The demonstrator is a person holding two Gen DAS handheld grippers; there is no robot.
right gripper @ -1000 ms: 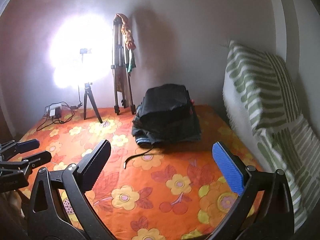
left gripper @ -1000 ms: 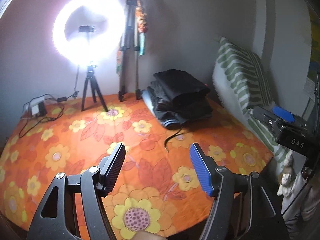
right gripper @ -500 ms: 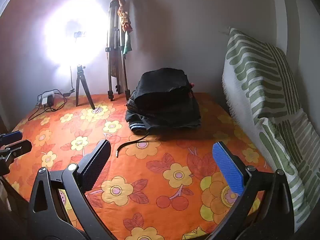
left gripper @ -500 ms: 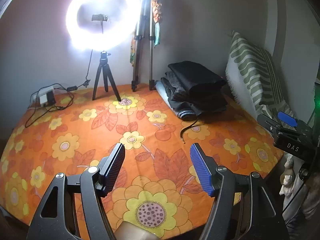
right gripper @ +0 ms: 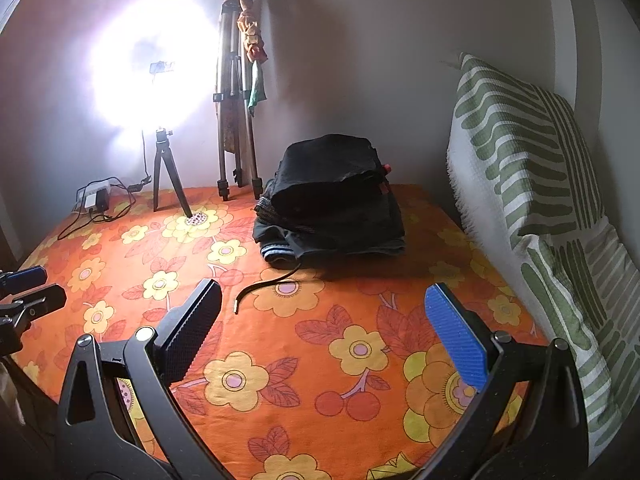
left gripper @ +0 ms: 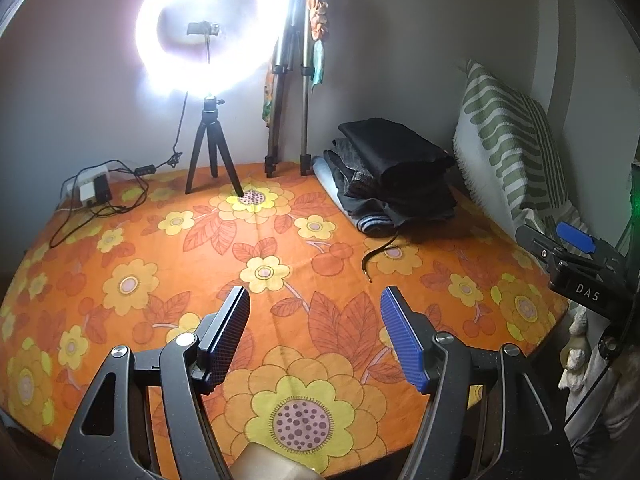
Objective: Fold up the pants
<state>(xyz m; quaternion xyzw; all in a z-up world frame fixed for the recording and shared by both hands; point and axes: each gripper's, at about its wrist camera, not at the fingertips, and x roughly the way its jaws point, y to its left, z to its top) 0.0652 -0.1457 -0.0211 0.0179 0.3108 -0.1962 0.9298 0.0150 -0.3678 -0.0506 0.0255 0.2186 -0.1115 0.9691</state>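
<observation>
A stack of folded dark pants (left gripper: pixel 394 176) lies at the back right of the bed with the orange flowered sheet (left gripper: pixel 132 284); it also shows in the right wrist view (right gripper: pixel 330 196). A black drawstring (right gripper: pixel 264 286) trails from the stack onto the sheet. My left gripper (left gripper: pixel 316 338) is open and empty above the near part of the sheet. My right gripper (right gripper: pixel 324 336) is open and empty, short of the stack. Each gripper shows at the edge of the other's view, the right one (left gripper: pixel 576 258) and the left one (right gripper: pixel 24 294).
A lit ring light on a small tripod (left gripper: pixel 210 80) and a folded tall tripod (left gripper: pixel 292 92) stand at the back wall. A charger with cables (left gripper: pixel 94 192) lies at the back left. A green striped pillow (right gripper: pixel 528 184) leans on the right.
Both views have tilted and shifted: the pants stack and the ring light sit further right and the bed shows more fully. Both grippers stay open and empty.
</observation>
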